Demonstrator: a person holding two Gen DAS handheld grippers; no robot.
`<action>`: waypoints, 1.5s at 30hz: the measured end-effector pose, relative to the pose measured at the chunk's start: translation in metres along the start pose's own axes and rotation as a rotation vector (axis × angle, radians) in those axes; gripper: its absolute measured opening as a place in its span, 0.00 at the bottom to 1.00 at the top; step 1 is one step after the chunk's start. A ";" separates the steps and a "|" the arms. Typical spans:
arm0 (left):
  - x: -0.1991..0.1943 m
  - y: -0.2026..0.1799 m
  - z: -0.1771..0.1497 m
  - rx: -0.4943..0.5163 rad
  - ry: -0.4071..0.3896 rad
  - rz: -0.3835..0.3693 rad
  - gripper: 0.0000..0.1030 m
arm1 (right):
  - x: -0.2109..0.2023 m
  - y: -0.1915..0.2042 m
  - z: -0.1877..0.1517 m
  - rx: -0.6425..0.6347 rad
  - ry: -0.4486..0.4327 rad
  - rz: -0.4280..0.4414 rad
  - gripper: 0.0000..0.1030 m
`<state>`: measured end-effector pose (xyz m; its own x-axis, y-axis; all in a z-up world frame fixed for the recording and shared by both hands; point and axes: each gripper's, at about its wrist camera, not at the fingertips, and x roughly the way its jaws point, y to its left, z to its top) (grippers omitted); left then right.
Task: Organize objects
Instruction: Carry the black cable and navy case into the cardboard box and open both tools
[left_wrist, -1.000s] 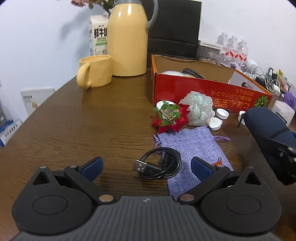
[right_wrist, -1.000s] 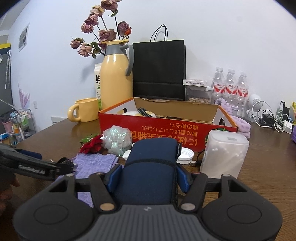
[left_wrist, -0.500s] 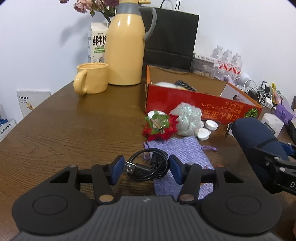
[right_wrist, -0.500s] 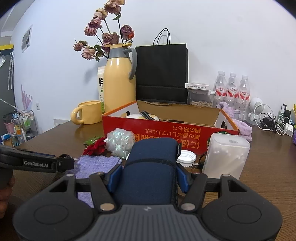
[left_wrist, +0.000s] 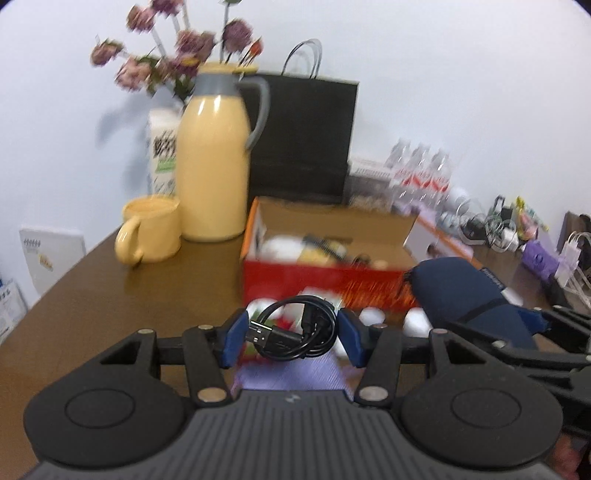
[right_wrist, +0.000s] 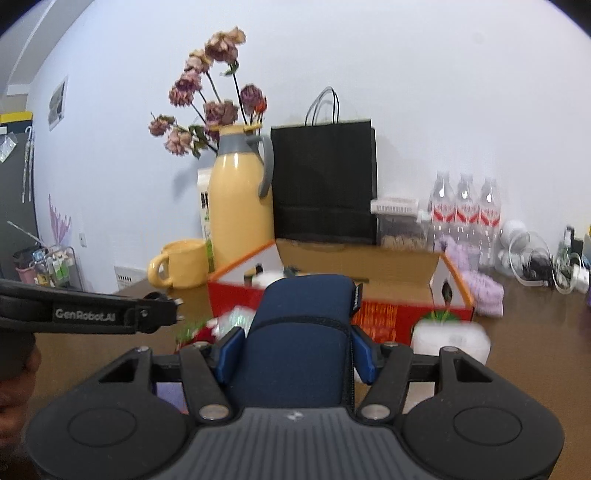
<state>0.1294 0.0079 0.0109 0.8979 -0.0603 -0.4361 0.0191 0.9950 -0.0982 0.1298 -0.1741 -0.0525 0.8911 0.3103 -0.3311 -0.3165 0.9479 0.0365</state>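
A coiled black USB cable (left_wrist: 295, 330) hangs above the table between the blue pads of my left gripper (left_wrist: 291, 338), which is shut on it. My right gripper (right_wrist: 297, 352) is shut on a dark blue pouch (right_wrist: 301, 332), which also shows at the right of the left wrist view as the dark blue pouch (left_wrist: 465, 295). Ahead stands an open red cardboard box (left_wrist: 325, 277) with several items inside; the right wrist view shows the same red cardboard box (right_wrist: 399, 314). A purple cloth bag (left_wrist: 291, 376) lies on the table under the cable.
A yellow jug (left_wrist: 214, 173) with dried flowers and a yellow mug (left_wrist: 151, 234) stand at the back left. A black paper bag (left_wrist: 306, 136) stands behind the box. Water bottles (right_wrist: 465, 214), cables and a white container (right_wrist: 448, 339) are to the right.
My left gripper closed on the black cable and lifted it off the purple bag. Both grippers rose, the right one still carrying the blue pouch.
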 end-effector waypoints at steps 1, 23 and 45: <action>0.002 -0.004 0.007 0.001 -0.014 -0.004 0.52 | 0.002 -0.003 0.007 -0.003 -0.009 0.000 0.58; 0.157 -0.051 0.105 0.013 -0.039 -0.011 0.52 | 0.155 -0.116 0.098 0.027 0.087 -0.058 0.58; 0.179 -0.047 0.099 0.004 -0.055 0.038 1.00 | 0.177 -0.131 0.088 0.009 0.139 -0.104 1.00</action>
<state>0.3329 -0.0420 0.0258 0.9207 -0.0179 -0.3898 -0.0139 0.9968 -0.0786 0.3575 -0.2374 -0.0329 0.8651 0.1979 -0.4609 -0.2214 0.9752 0.0031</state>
